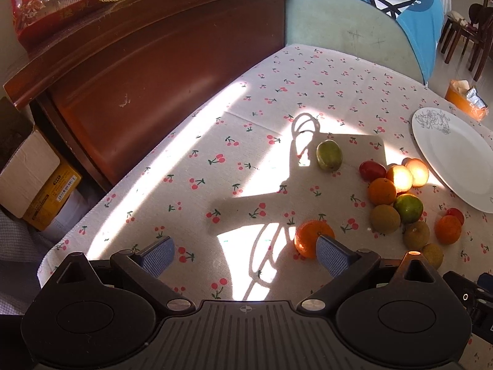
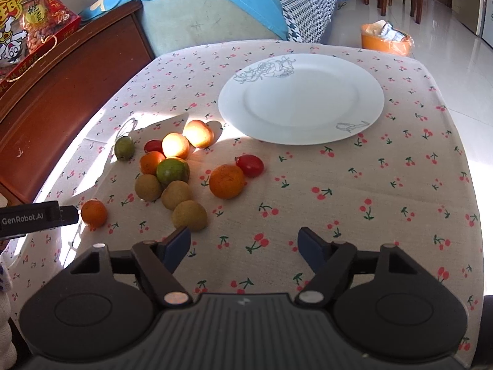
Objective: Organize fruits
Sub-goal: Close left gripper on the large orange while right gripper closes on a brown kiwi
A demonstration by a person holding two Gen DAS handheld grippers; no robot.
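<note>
Centring the left gripper (image 1: 245,254), spread wide and holding nothing, on the nearest orange (image 1: 311,237) should allow a clean lift to the plate (image 2: 366,92); right gripper (image 2: 243,245) likewise gapes unloaded.

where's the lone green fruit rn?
The green fruit sits at the far-left edge of the pile in the right wrist view, just left of a small red tomato, apart from the white plate.

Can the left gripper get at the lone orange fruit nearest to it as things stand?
Probably yes. The left gripper is open and empty, and the orange fruit lies just beyond its right finger, apart from the other fruits, with bare tablecloth around it. It needs shifting slightly right.
</note>
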